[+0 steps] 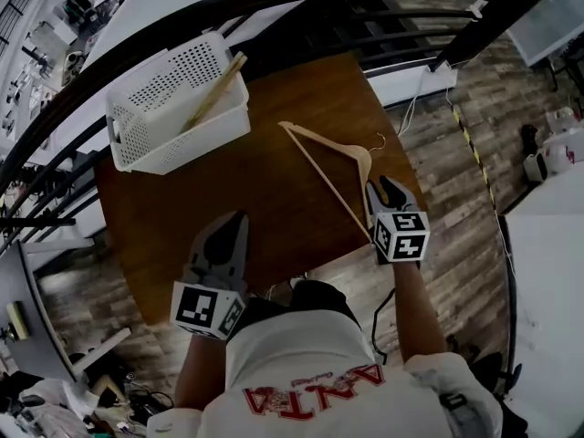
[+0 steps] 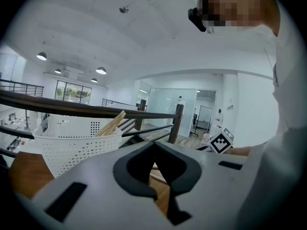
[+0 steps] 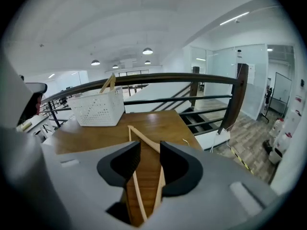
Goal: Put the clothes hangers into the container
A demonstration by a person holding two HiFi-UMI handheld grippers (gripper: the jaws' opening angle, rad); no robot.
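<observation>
Container (image 1: 151,149), white and perforated, sits at 10 o'clock on the brown table (image 1: 274,217). A first hanger (image 1: 215,88) of pale wood leans inside it, one end poking over the far rim. I count that much of the task as done.

Left claw (image 1: 235,223), at 7 o'clock over the near edge of the table. Its jaws meet at the tips and nothing lies between them, so I read it as closed and empty. It points towards the container and touches nothing.

Second hanger (image 1: 321,139), flat on the table just right of centre, at about 2 o'clock. Its pointed end faces the container and its wire hook lies at the far right. It is well apart from the container.

Right claw (image 1: 381,186), at 4 o'clock, at the near end of the second hanger. Its jaws stand apart. In the right gripper view the hanger's two wooden limbs run below the gap between them, and neither pad presses on the wood, so I judge nothing is gripped yet.

Progress, as I judge it: roughly halfway. What remains is to grip the second hanger, carry it to 10 o'clock and release it in the container. I see no other hangers on the table.
</observation>
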